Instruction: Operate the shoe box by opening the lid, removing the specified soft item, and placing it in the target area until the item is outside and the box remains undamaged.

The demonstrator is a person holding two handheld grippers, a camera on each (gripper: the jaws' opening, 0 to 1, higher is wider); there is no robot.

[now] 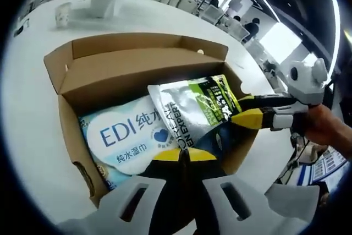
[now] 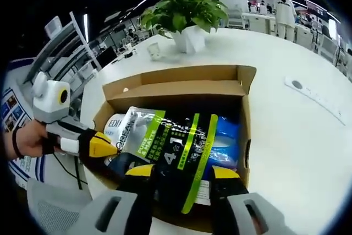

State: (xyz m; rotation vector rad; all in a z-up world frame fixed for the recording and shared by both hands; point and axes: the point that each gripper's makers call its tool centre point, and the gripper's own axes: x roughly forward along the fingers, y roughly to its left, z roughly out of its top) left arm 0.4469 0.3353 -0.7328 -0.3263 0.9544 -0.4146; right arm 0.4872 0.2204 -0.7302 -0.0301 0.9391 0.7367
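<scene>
Removal step. The right gripper (image 2: 181, 177) has its jaws clenched on the glossy, crinkled foil pouch (image 2: 176, 147), lying partly inside the open corrugated shoe box (image 2: 246, 119). The left gripper (image 1: 184, 155) has its jaws pressed together at the pouch's lower edge. Next: lift the pouch clear onto the smooth white worktop (image 2: 297, 136).

The cardboard shoe box (image 2: 245, 130) stands open-topped – its lid flap (image 1: 126, 67) folded back at the far side, so entry from above is free. Inside, a silver-green pouch (image 1: 190, 108) and a blue wet-wipes pack (image 1: 124, 138) crowd the floor. White table (image 2: 297, 136) beside the box lies bare; a potted plant (image 2: 184, 17) stands well beyond.
</scene>
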